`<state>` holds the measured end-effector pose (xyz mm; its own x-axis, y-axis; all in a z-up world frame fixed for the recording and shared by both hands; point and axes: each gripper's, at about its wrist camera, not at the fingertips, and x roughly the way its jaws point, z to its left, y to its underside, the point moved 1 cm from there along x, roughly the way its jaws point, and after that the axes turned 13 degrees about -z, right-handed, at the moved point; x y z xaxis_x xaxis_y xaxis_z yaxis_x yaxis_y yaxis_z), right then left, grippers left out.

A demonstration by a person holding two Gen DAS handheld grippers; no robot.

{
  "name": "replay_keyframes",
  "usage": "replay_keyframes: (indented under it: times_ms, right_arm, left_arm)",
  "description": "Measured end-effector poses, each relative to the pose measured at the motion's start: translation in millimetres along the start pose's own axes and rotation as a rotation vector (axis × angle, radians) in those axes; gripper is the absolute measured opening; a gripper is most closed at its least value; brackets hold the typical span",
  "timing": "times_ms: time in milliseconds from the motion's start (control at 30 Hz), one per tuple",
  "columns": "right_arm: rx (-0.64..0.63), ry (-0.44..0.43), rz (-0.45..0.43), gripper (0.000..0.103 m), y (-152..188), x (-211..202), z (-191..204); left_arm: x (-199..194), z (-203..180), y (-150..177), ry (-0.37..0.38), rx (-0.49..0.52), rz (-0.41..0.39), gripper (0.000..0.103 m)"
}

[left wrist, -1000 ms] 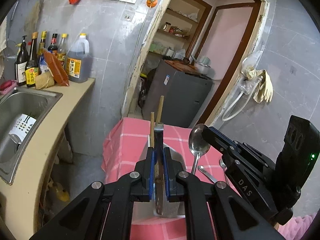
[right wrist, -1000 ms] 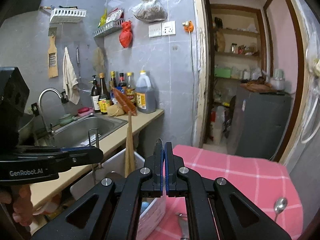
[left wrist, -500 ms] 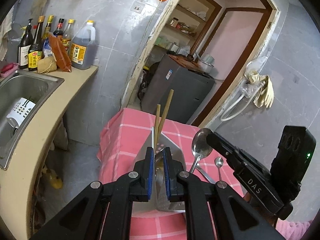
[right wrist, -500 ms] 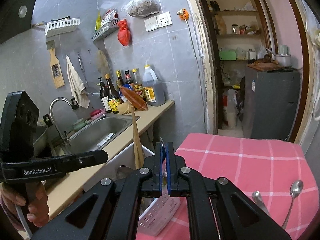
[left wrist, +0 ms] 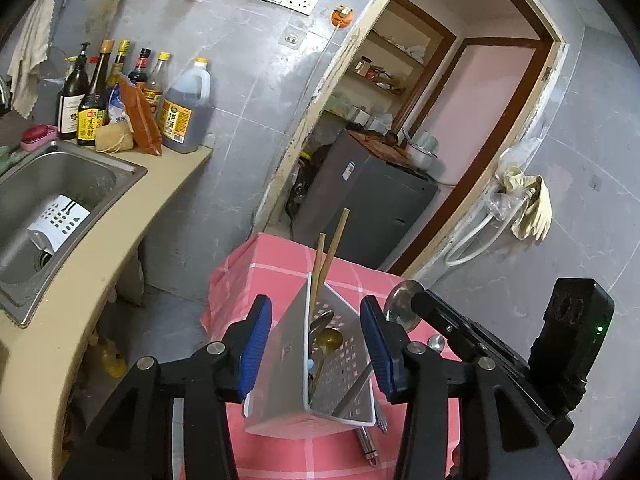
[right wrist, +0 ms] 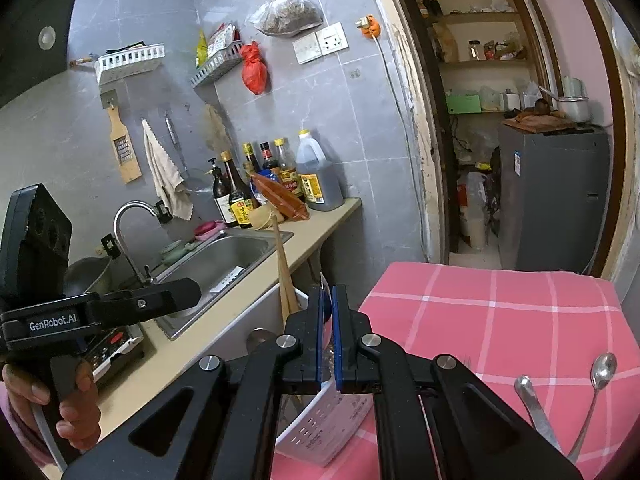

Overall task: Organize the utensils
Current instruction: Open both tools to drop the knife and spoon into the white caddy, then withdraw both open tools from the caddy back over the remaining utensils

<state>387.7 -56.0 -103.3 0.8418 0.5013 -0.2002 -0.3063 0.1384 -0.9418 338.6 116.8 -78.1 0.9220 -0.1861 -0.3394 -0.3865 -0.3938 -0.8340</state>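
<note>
A white perforated utensil holder (left wrist: 340,364) stands on the pink checked tablecloth (left wrist: 276,264). It holds wooden chopsticks (left wrist: 332,248), spoons (left wrist: 326,338) and a metal handle. My left gripper (left wrist: 316,344) is open, its blue pads either side of the holder and apart from it. My right gripper (right wrist: 327,312) is shut on a metal spoon, whose bowl (left wrist: 402,304) shows in the left wrist view just right of the holder. The holder (right wrist: 332,416) shows below the right gripper's fingers. Two loose spoons (right wrist: 600,376) lie on the cloth at right.
A counter (left wrist: 92,280) with a steel sink (left wrist: 52,188) runs along the left, with sauce bottles (left wrist: 120,96) at its back. A grey cabinet (left wrist: 368,204) stands in the doorway beyond the table. A utensil handle (left wrist: 370,446) lies beside the holder.
My left gripper has opened and let go of the holder's wall, drawing back a little. The right gripper has stayed shut on the spoon beside the holder.
</note>
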Motion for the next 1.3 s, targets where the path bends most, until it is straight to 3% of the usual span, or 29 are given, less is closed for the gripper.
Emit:
replay_keyframes:
  times_ms: [133, 433, 667, 733, 800, 967, 1300]
  right_arm:
    - [-0.007, -0.009, -0.008, 0.005, -3, -5, 3]
    - [-0.112, 0.070, -0.073, 0.005, -11, -11, 15]
    - [-0.105, 0.038, -0.025, 0.006, -2, -13, 18]
    - [-0.081, 0.035, -0.021, 0.014, 0, -19, 13]
    - [-0.054, 0.033, -0.029, 0.041, 1, -24, 7]
    - [-0.020, 0.057, -0.059, 0.042, -6, -44, -9]
    - [0.038, 0.182, -0.177, 0.083, -35, -102, -55]
  left_arm:
    - [-7, -1, 3, -0.015, 0.009, -0.001, 0.048]
    - [-18, 0, 4, -0.052, -0.012, -0.020, 0.060]
    - [-26, -2, 7, -0.081, -0.009, -0.034, 0.068]
    - [-29, -4, 8, -0.089, -0.007, -0.041, 0.073]
    - [-31, -5, 9, -0.099, -0.007, -0.046, 0.075]
    - [-32, -8, 11, -0.114, -0.013, -0.048, 0.076]
    - [-27, -57, 16, -0.112, 0.101, -0.109, 0.095]
